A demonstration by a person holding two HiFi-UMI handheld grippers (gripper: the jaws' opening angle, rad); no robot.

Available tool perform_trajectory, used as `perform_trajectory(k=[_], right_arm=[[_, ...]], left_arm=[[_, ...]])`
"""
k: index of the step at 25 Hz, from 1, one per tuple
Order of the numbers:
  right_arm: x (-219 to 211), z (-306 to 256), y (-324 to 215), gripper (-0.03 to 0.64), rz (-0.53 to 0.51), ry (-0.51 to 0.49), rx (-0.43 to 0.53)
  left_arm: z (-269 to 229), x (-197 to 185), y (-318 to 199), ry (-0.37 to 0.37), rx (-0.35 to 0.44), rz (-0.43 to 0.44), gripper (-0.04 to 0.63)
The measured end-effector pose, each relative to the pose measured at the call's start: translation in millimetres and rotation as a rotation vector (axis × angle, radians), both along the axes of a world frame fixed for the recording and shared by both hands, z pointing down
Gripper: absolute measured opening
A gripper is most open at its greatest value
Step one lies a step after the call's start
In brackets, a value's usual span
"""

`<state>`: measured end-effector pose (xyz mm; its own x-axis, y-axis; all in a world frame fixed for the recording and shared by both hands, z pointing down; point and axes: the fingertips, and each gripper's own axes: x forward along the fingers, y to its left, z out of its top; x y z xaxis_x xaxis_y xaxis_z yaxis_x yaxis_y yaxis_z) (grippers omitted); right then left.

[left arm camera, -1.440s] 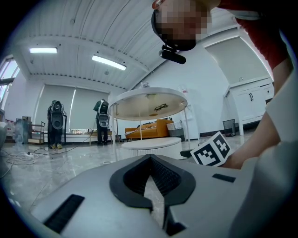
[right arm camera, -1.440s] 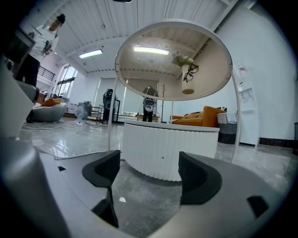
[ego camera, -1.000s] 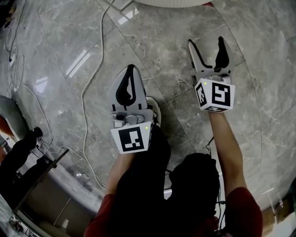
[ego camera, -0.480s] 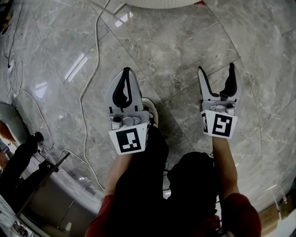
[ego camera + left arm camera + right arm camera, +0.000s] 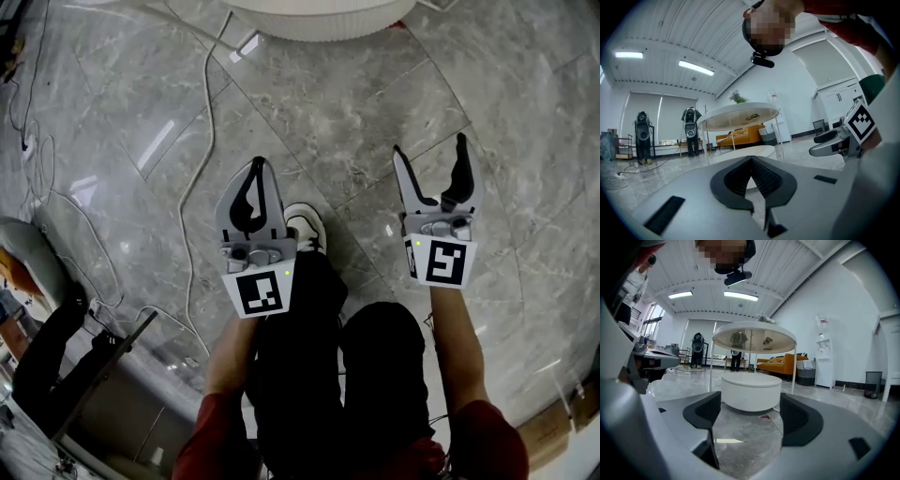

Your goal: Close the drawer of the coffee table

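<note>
Showing as a low, white, round drum, the coffee table (image 5: 751,392) stands ahead of both grippers; its drawer and facing cannot be told. Left gripper (image 5: 258,167): jaws closed, empty. Right gripper (image 5: 429,150): jaws apart, empty, framing the table. Marble floor (image 5: 375,103) lies between.
</note>
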<state>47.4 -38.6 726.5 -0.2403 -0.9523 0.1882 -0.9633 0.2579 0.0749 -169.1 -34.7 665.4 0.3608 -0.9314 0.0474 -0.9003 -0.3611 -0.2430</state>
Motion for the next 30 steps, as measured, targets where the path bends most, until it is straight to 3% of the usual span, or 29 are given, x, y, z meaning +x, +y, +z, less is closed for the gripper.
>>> perform_trajectory(k=[8,14,17,18,20,22,27,30], right_arm=[[-27.6,-190.8,-1.4,0.373,0.03,-0.018,-0.077],[-71.2,-369.6,-25.1,0.373,-0.026,-0.027,-0.1],[-93.2,-455.3,-39.4,0.373,-0.052,-0.022,-0.113],[-97.9,-481.8,-42.9,0.373,-0.05,-0.035,-0.122],[-102.2,-531.6,-46.7,0.373,-0.037,-0.051,-0.128],[-104.4,-577.5,-50.6,0.373,-0.016,-0.053,-0.11],[-97.1,-657.0,-84.6,0.373,0.117,-0.267,-0.058],[-84.8,-679.6,-85.9,0.373,0.152,-0.315,-0.052]], left_arm=[[-199.7,-24.6,-21.3,0.02,-0.015,0.021,0.012],[-378.6,-53.7,-47.7,0.045,-0.021,-0.022,0.012],[-463.0,-72.4,-64.0,0.021,-0.007,-0.026,0.012],[-484.7,-81.1,-67.3,0.006,-0.028,-0.032,0.012],[-511.8,-101.6,-67.7,-0.003,-0.154,-0.065,0.012],[-544.9,-115.4,-69.4,0.029,-0.212,-0.08,0.012],[-624.8,-120.8,-88.4,0.104,-0.151,-0.073,0.012],[-650.8,-116.4,-85.1,0.132,-0.133,-0.089,0.012]])
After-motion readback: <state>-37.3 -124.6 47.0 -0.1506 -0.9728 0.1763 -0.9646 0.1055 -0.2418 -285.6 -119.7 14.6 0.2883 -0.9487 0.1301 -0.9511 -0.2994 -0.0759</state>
